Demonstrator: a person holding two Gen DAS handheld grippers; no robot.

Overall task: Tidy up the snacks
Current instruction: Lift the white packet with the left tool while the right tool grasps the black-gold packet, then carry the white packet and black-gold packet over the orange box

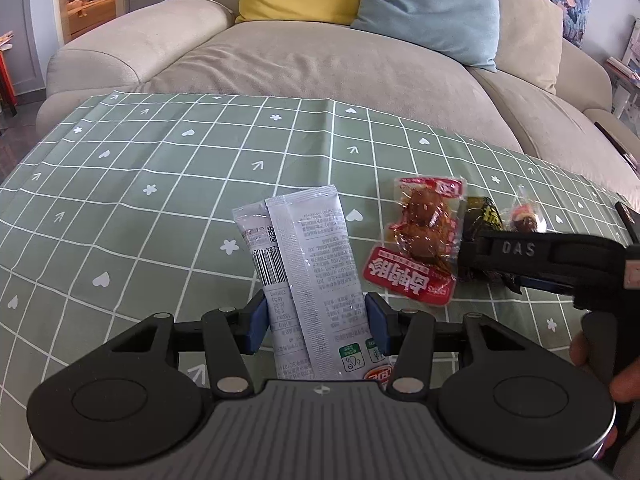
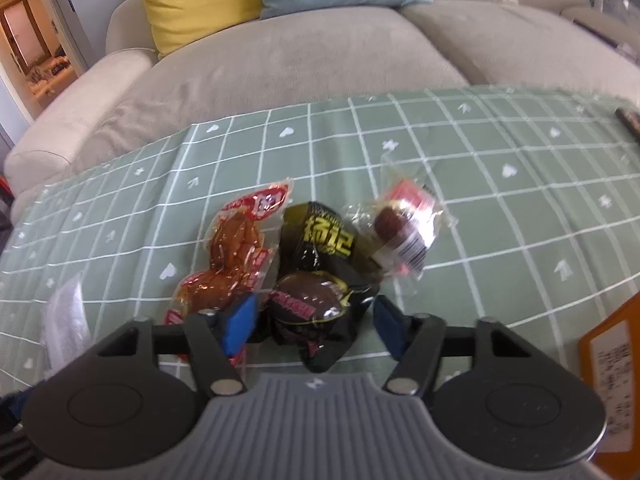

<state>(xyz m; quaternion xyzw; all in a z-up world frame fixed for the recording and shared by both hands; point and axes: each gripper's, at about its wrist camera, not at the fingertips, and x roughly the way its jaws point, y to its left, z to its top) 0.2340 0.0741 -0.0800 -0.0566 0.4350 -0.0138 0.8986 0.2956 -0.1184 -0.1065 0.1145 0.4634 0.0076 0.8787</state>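
Left hand-held gripper [image 1: 316, 326] is clenched on a tall silver-white foil snack packet [image 1: 304, 264], blue pads pressing both long edges. The packet stands upright between the jaws, long axis running straight away from the camera, barcode side facing it. It sits over the green grid-patterned cloth surface [image 1: 140, 200].

Right hand-held gripper [image 2: 316, 320] straddles a black crinkly wrapped snack with yellow and pink print [image 2: 320, 280]. Its left blue pad looks to touch the wrapper edge, the right pad stands off with a visible gap, so I read it as released, not grasping yet. The view is motion-blurred, so contact is uncertain.

Key relation: the black snack lies dead ahead of the right gripper, already between the fingers, long axis pointing roughly away from the camera toward the sofa [image 2: 280, 60]. The right hand is clearly the nearer one; the left is occupied.

Neighbours crowd in: a red-and-clear vacuum pouch of brown meat [image 2: 236, 248] touches it on the left, and a clear twisted wrapper with a dark round sweet [image 2: 400, 224] lies just beside it on the right. Closing could snag the red pouch. An orange-edged box [image 2: 612, 368] sits at the right border.
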